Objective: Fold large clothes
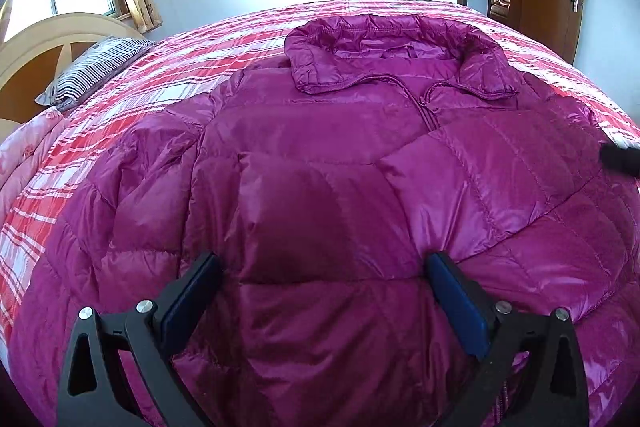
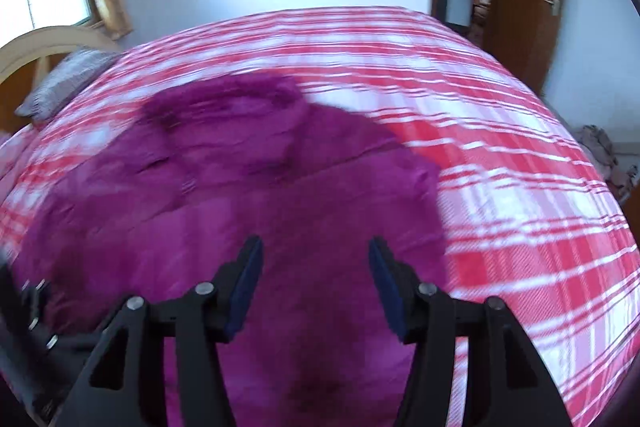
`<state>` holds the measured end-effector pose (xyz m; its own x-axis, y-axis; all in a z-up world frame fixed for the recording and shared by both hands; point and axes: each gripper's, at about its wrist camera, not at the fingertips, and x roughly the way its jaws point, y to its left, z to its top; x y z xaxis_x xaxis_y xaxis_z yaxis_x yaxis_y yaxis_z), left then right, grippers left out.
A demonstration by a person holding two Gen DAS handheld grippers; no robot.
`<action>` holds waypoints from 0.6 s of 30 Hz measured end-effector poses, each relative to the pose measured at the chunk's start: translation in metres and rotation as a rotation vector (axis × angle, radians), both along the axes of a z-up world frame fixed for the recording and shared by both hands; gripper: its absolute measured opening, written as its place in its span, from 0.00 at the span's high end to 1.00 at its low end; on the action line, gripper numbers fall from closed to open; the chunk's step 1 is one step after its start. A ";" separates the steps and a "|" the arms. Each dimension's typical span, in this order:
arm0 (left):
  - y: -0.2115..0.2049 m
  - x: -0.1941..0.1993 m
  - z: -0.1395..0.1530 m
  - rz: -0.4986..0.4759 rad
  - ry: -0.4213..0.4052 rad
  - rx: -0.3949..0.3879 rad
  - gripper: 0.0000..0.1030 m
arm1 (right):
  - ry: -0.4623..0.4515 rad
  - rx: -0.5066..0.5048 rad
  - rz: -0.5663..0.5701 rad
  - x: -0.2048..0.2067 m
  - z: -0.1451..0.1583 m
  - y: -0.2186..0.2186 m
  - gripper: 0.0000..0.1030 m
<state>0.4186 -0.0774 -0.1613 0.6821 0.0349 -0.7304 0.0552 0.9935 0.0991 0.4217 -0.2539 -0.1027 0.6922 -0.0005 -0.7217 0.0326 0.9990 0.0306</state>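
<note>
A purple down jacket [image 1: 340,163] is spread flat on the plaid bed [image 1: 192,67], collar at the far end. Left tongs [image 1: 320,267] and right tongs [image 2: 316,255] are held apart above it, nothing gripped.

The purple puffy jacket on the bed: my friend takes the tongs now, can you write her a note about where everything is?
Left tongs: open, over the lower front of the purple jacket, gripping nothing.
Right tongs: open, empty, above the jacket's right side; that view is blurred.
Jacket: lies front up on the red plaid bedspread, collar toward the far edge, zip mostly closed. One sleeve is already folded across the chest.
Left to do: fold in the other sleeve, then fold the body up.
</note>
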 end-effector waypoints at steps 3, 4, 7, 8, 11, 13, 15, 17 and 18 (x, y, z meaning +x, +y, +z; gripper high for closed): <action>0.000 0.000 0.000 0.001 0.000 -0.001 0.01 | 0.001 -0.025 0.023 -0.008 -0.018 0.023 0.44; 0.000 0.000 0.000 0.001 0.000 0.000 0.01 | 0.012 -0.019 0.024 -0.008 -0.026 0.027 0.44; 0.001 0.000 0.000 0.000 0.003 -0.001 0.01 | 0.044 -0.015 0.028 -0.005 -0.049 0.036 0.43; 0.001 0.000 0.000 0.000 0.003 0.000 0.01 | 0.027 -0.049 0.029 -0.006 -0.053 0.041 0.42; 0.001 0.001 -0.001 0.000 0.004 -0.004 0.01 | 0.030 -0.063 0.023 -0.003 -0.058 0.043 0.41; 0.003 0.001 0.000 -0.001 0.011 -0.019 0.01 | 0.029 -0.071 0.021 -0.001 -0.060 0.042 0.41; 0.009 -0.002 0.003 0.008 0.010 -0.045 0.01 | 0.024 -0.072 0.021 -0.001 -0.061 0.042 0.40; 0.019 -0.010 0.009 0.025 0.019 -0.061 0.01 | 0.017 -0.071 0.020 -0.002 -0.061 0.042 0.40; 0.025 -0.015 0.013 0.032 0.021 -0.056 0.01 | 0.014 -0.075 0.020 -0.002 -0.061 0.043 0.40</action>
